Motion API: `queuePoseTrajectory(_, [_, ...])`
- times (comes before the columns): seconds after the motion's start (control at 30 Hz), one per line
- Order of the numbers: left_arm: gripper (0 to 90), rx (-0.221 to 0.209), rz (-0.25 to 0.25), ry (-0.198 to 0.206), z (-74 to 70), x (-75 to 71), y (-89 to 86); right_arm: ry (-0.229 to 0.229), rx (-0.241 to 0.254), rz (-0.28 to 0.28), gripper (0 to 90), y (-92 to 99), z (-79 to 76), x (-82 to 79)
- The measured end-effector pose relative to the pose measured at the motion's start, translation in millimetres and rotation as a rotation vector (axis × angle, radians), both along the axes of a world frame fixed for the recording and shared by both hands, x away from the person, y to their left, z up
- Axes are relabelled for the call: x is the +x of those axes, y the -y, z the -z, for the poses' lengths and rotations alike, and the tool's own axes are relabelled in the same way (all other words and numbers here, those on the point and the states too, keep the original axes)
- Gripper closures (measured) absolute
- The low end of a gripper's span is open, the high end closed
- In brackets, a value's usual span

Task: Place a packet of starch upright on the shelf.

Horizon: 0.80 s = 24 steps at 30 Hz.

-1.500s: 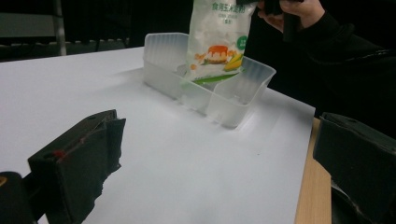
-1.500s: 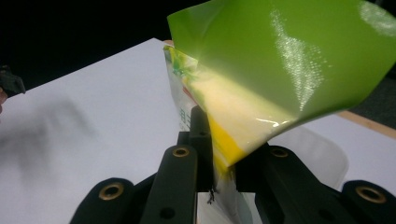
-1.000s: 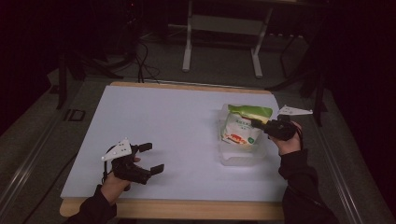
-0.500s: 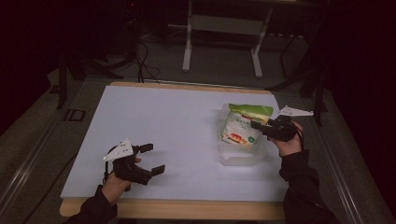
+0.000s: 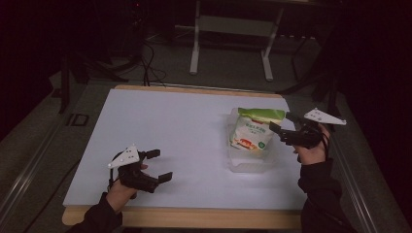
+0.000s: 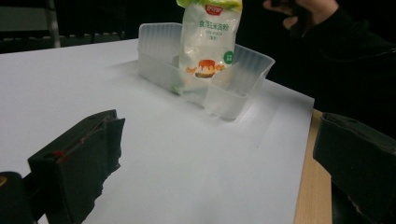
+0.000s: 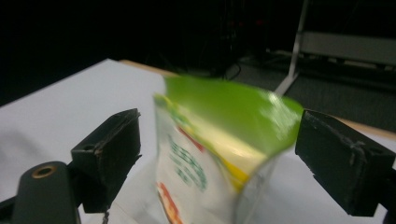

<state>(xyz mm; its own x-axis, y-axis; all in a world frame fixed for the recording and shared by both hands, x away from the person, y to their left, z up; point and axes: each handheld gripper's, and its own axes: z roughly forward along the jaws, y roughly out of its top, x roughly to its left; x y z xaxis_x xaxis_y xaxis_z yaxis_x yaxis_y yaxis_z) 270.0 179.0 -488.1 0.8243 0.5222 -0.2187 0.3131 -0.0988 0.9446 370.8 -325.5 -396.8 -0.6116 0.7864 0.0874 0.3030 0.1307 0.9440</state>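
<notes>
A white pouch with a green top (image 5: 252, 132) stands upright in a clear plastic container (image 5: 248, 164) on the right of the white table. My right gripper (image 5: 283, 124) is open just right of the pouch's top. In the right gripper view the green top (image 7: 229, 112) sits between the spread jaws of the right gripper (image 7: 219, 140), and the right jaw is close to the pouch's edge. My left gripper (image 5: 159, 165) rests open near the front left with nothing in it. In the left gripper view, the left gripper (image 6: 219, 154) faces the pouch (image 6: 208, 51) and container (image 6: 233, 81) farther off.
The white table top (image 5: 170, 126) has a wooden front edge (image 5: 194, 218). Behind the table stands a metal frame (image 5: 233, 29), with cables on the dark floor. The person's right hand (image 6: 303, 11) shows behind the container in the left gripper view.
The right gripper has let go of the pouch's top and drawn back a little to the right. The pouch stays standing in the container. The left gripper has barely moved.
</notes>
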Motion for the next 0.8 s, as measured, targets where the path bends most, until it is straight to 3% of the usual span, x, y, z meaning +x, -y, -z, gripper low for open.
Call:
queuePoseTrajectory(0.1, [1.4,0.01,0.008,0.005,0.4,-1.1,1.9,0.026,0.008,-0.017,10.9,-6.2,-7.5,-7.7])
queuePoseTrajectory(0.37, [1.4,0.015,0.013,0.006,0.6,-2.0,3.1,0.026,0.011,-0.128,10.6,-33.4,-15.5,-24.0])
queuePoseTrajectory(0.67, [1.4,0.016,0.031,-0.001,3.5,-3.4,7.0,0.047,-0.001,-0.209,13.1,-62.4,-11.1,-43.9])
queuePoseTrajectory(0.8, [1.4,0.015,0.036,0.002,3.1,-3.9,7.4,0.033,-0.001,-0.245,13.0,-73.4,-4.1,-53.8])
